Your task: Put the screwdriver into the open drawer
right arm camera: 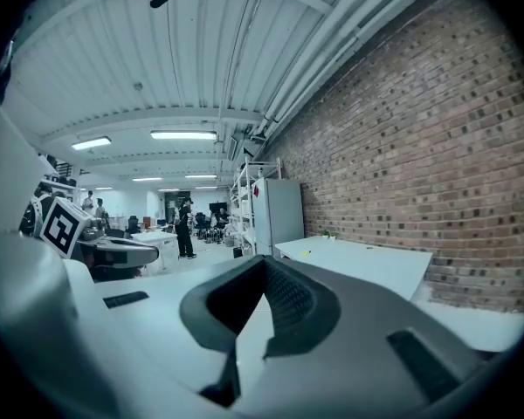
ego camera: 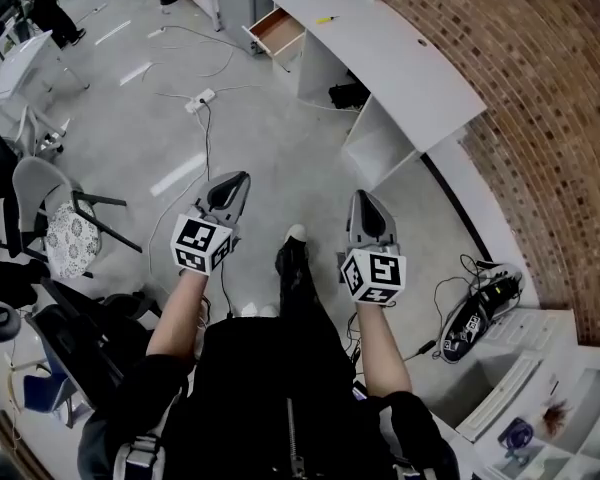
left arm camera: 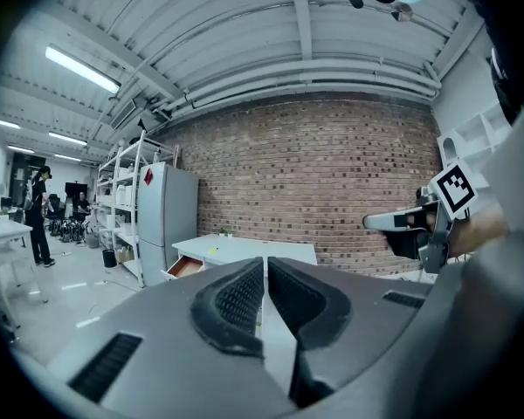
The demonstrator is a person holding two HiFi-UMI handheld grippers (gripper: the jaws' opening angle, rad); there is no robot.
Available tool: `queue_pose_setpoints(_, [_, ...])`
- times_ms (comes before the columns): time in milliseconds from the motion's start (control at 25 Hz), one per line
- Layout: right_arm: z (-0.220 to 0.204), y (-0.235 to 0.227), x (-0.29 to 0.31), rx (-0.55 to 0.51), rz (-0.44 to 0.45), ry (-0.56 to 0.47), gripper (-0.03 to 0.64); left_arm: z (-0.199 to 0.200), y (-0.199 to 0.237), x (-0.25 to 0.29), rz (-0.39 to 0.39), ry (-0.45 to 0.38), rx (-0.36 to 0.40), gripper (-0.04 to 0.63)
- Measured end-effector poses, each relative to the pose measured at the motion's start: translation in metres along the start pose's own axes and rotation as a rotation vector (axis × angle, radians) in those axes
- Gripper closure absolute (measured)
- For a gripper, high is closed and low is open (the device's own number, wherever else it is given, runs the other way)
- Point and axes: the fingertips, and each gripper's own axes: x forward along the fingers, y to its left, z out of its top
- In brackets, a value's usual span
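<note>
Pointing toward the desk (ego camera: 400, 58), left gripper (ego camera: 241, 178) and right gripper (ego camera: 361, 195) both have fingers pressed together, holding nothing.

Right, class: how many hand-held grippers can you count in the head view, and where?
2. The left gripper sits left of the person's legs, the right gripper right of them, both above the floor, pointing toward the white desk. None looks hidden.
</note>
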Motion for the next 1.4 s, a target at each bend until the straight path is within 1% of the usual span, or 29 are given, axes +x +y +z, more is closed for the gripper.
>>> queue_pose_setpoints(80, [0.001,-0.009,0.022,-0.002,-0.008,-0.002,0.620,-0.001,0.010,0.018,0.000,0.004,0.000,0.560])
queue_pose_setpoints(120, [0.002,-0.014,0.034,-0.001,-0.007,-0.003,0.602,-0.001,0.017,0.028,0.001,0.006,0.001,0.560])
queue_pose_setpoints(160, [0.004,-0.018,0.047,0.001,-0.003,-0.005,0.560,-0.001,0.024,0.038,0.004,0.008,0.002,0.560])
queue_pose_setpoints(240, [0.012,-0.028,0.074,-0.002,0.007,-0.012,0.498,0.003,0.041,0.062,0.014,0.012,0.003,0.560])
queue_pose_setpoints(360, [0.024,-0.046,0.119,-0.020,0.024,-0.015,0.352,0.013,0.067,0.105,0.029,0.015,0.000,0.560])
queue_pose_setpoints(400, [0.029,-0.053,0.135,-0.023,0.028,-0.015,0.326,0.017,0.076,0.120,0.033,0.015,-0.002,0.560])
queue_pose_setpoints(480, [0.037,-0.067,0.165,-0.025,0.031,-0.017,0.307,0.024,0.092,0.150,0.040,0.017,-0.001,0.560])
queue_pose_setpoints(600, [0.050,-0.090,0.212,-0.017,0.038,-0.022,0.285,0.036,0.116,0.193,0.055,0.016,-0.003,0.560])
queue_pose_setpoints(800, [0.062,-0.121,0.281,0.007,0.062,-0.016,0.285,0.046,0.148,0.253,0.080,0.026,-0.006,0.560])
queue_pose_setpoints(1200, [0.070,-0.143,0.369,0.024,0.092,0.002,0.285,0.045,0.202,0.318,0.113,0.031,-0.029,0.560])
queue_pose_setpoints(1400, [0.065,-0.152,0.408,0.024,0.080,0.026,0.299,0.047,0.233,0.351,0.109,0.009,-0.070,0.559])
